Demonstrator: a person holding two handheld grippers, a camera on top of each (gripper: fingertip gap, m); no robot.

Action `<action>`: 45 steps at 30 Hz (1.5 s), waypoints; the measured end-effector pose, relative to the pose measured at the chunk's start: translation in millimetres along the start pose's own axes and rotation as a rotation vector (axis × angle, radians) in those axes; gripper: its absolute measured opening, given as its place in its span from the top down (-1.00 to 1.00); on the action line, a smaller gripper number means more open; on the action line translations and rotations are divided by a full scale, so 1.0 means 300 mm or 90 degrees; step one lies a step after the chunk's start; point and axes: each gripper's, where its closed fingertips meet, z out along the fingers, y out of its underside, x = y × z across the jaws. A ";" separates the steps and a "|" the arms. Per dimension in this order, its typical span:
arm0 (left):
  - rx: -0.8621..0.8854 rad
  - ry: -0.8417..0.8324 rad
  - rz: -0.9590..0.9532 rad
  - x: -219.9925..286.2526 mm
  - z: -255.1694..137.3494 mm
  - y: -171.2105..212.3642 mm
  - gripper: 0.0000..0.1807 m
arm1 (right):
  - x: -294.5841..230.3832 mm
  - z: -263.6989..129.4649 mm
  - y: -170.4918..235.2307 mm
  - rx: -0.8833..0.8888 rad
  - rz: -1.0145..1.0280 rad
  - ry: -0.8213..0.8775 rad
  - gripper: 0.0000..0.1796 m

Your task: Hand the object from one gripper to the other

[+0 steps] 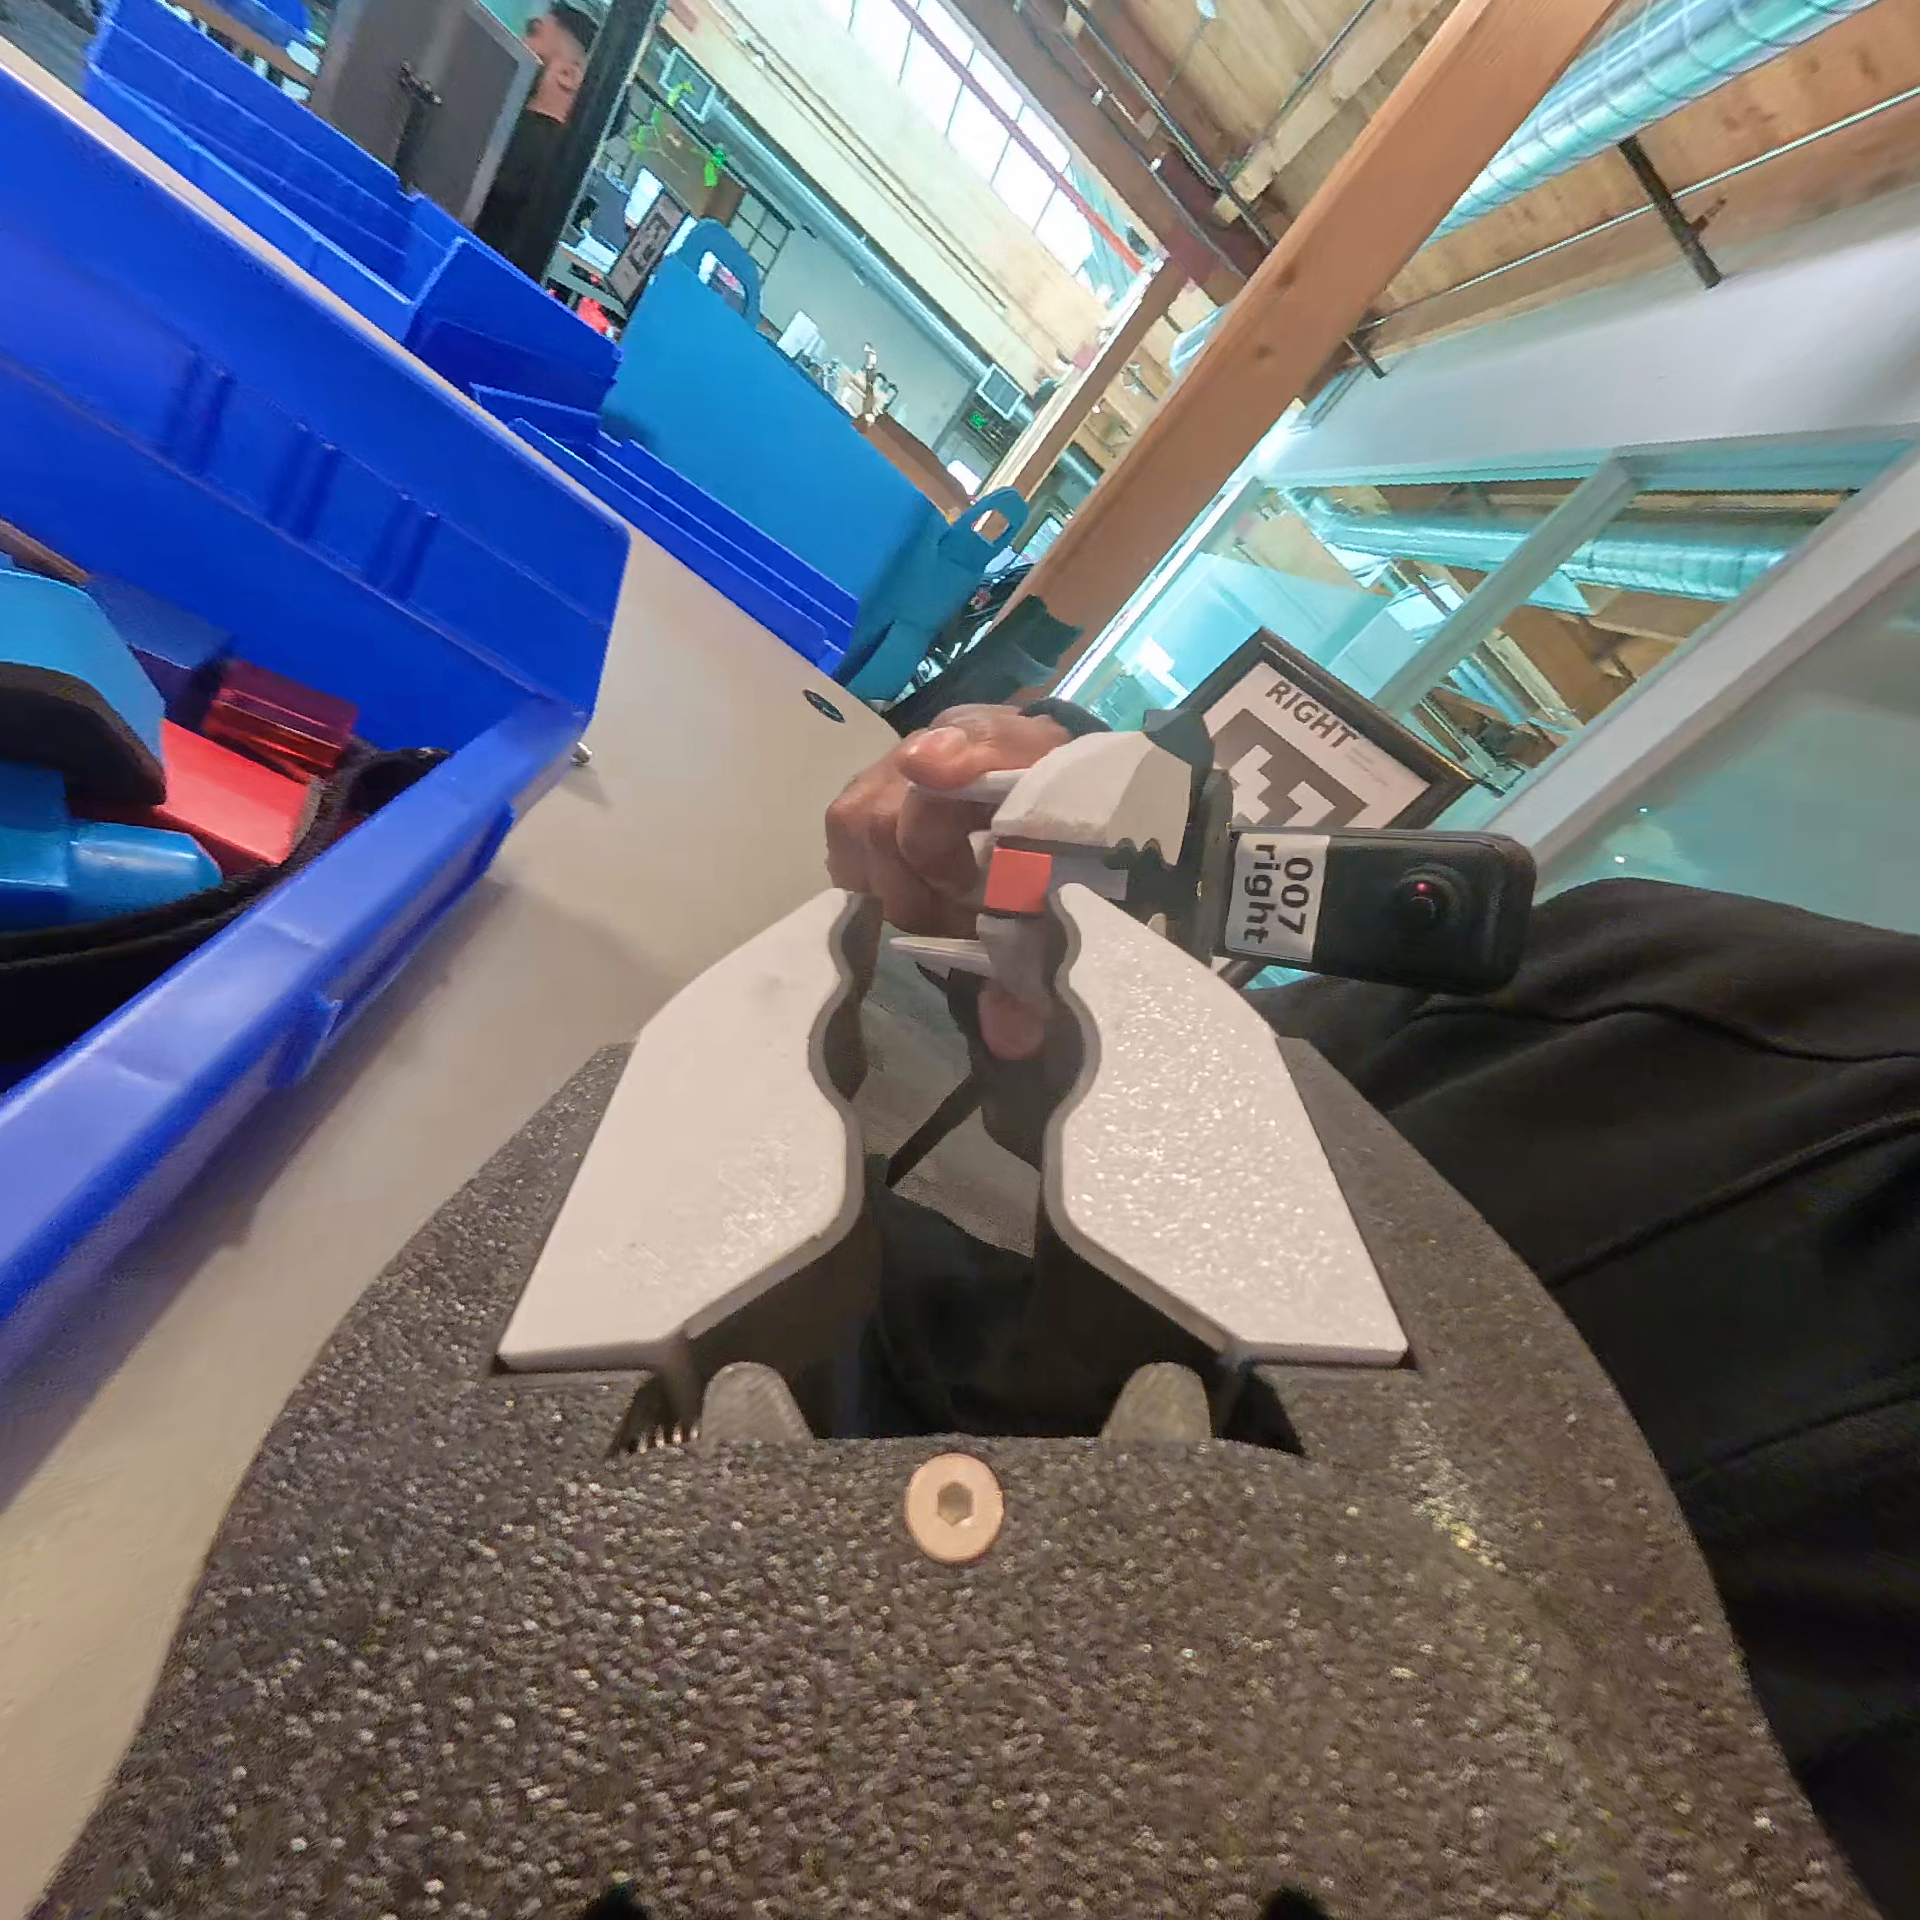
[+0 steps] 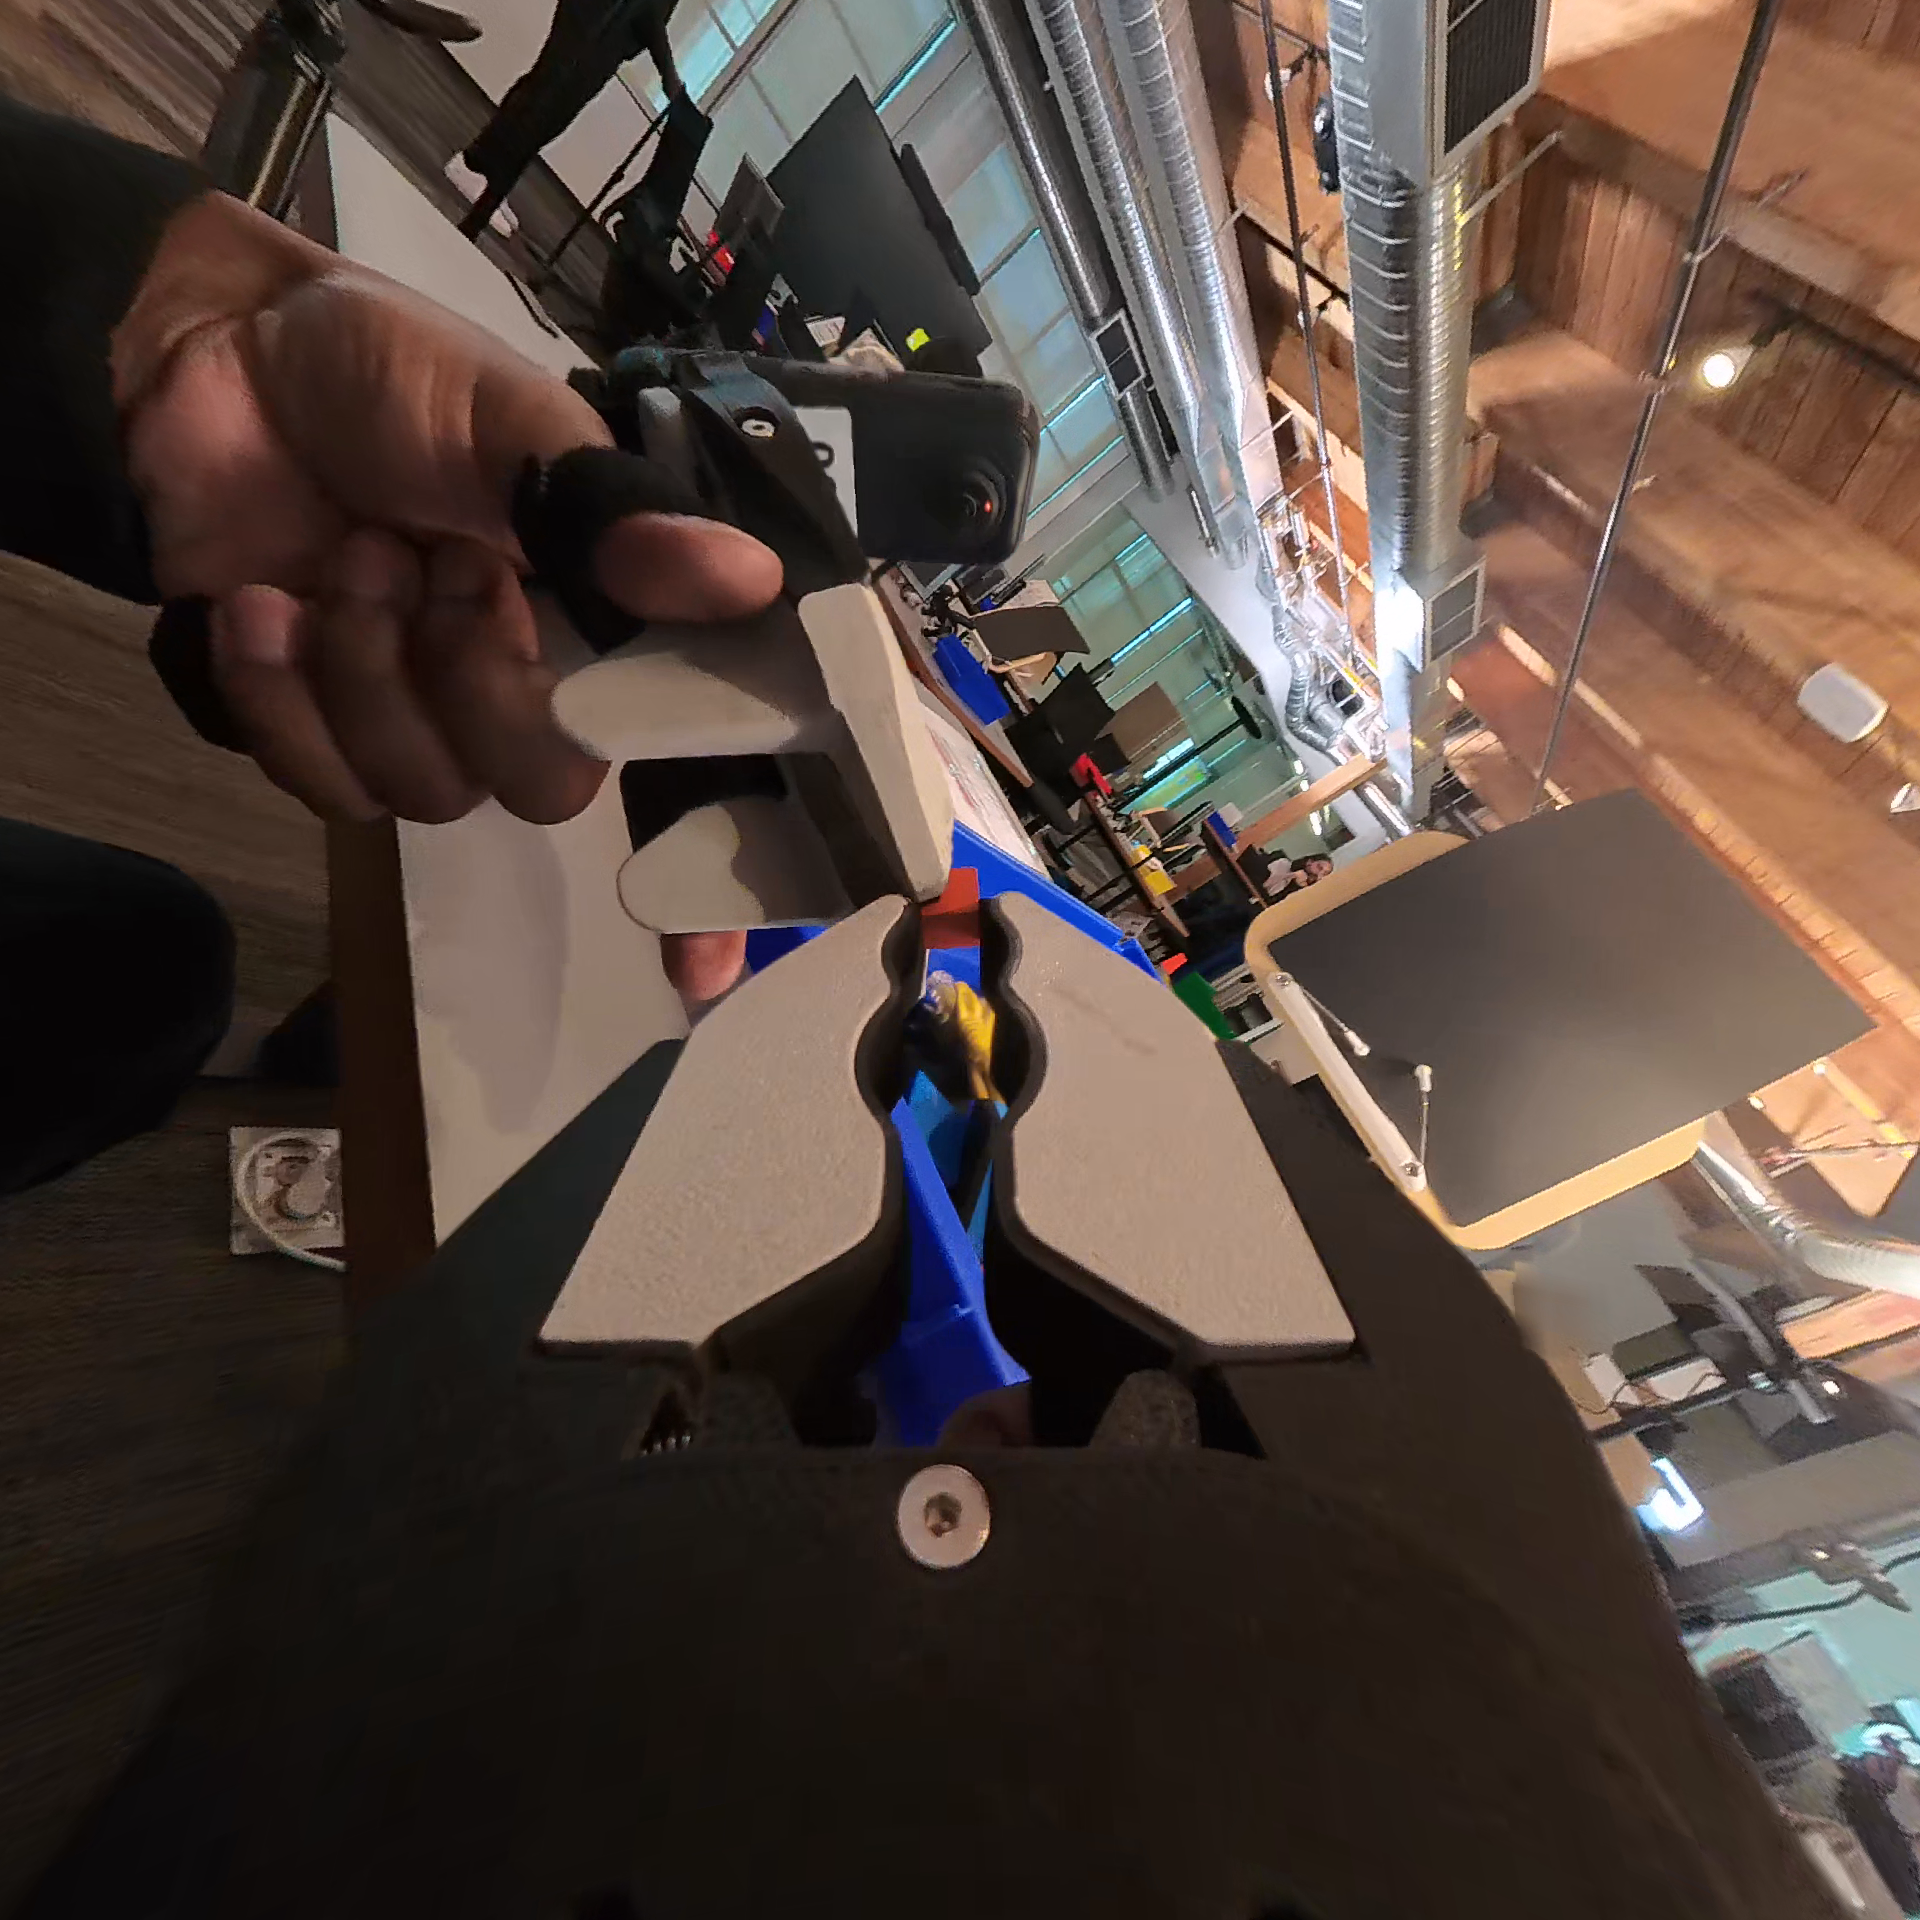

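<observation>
Blue bin: fills the left of the left wrist view; it rests on the pale table and holds red, blue and dark items.
Left gripper: lower centre of the left wrist view, its grey fingers parted with a clear gap between the tips, clasping nothing. In the right wrist view it shows again at centre left, turned side-on.
Orange block: just above centre in the left wrist view, small and square, pinched at the tips of the other tool and level with the left gripper's right fingertip; whether that fingertip touches it cannot be told. In the right wrist view only a small orange patch shows, at the fingertips.
Right gripper: lower centre of the right wrist view, fingers drawn close and clamped on the orange block at the very tips. In the left wrist view it appears right of centre, carrying a black camera.
Hands: one grips the right gripper's handle; one, at the upper left of the right wrist view, grips the left gripper's handle.
</observation>
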 end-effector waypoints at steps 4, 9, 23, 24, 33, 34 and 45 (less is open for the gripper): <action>-0.003 0.021 0.003 0.015 0.004 0.006 0.72 | -0.006 0.000 -0.003 0.005 -0.031 0.009 0.90; 0.008 0.035 0.042 0.035 0.009 0.003 0.87 | -0.004 0.002 -0.005 0.012 -0.051 0.028 0.90; 0.037 -0.397 0.796 -0.013 -0.078 -0.107 0.88 | 0.051 -0.007 0.011 0.015 0.605 -0.178 0.73; 0.042 -0.424 0.849 -0.005 -0.078 -0.112 0.88 | 0.048 -0.006 0.002 0.016 0.646 -0.194 0.72; 0.022 -0.452 1.069 0.039 -0.027 -0.069 0.88 | -0.006 0.008 -0.037 -0.004 0.746 -0.252 0.71; 0.021 -0.455 1.075 0.040 -0.027 -0.068 0.88 | -0.006 0.008 -0.041 0.000 0.751 -0.255 0.74; 0.010 -0.447 1.070 0.033 -0.022 -0.058 0.88 | -0.014 0.012 -0.042 0.001 0.687 -0.238 0.89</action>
